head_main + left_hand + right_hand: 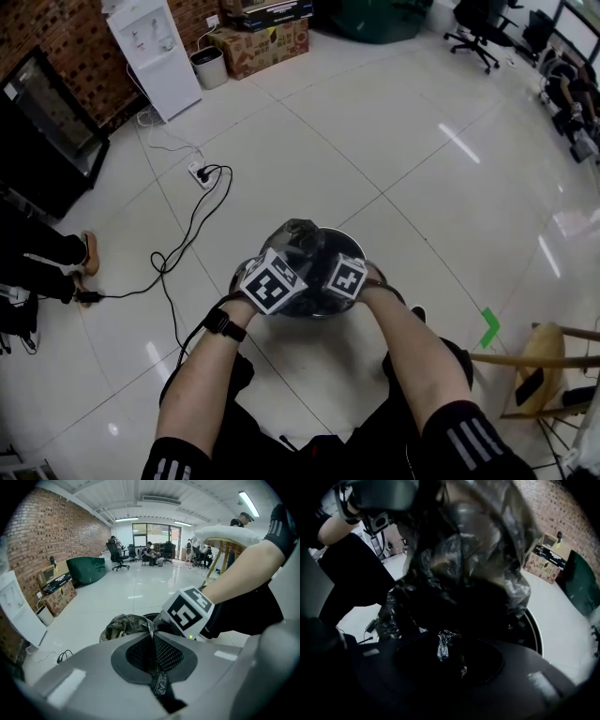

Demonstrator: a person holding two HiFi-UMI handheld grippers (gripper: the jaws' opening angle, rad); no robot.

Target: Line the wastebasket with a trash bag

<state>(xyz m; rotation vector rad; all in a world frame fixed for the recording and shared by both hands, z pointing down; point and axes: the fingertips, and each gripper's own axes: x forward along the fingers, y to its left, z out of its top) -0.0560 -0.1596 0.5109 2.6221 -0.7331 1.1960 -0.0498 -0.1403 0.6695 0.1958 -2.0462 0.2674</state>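
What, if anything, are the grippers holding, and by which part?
The trash bag: the left gripper pinches a fold of its film, the right gripper another fold, over the wastebasket.

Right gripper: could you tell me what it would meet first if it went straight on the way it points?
The right gripper would probably first push into the bunched trash bag that fills its view. The wastebasket rim shows beyond it, though depth is unclear.
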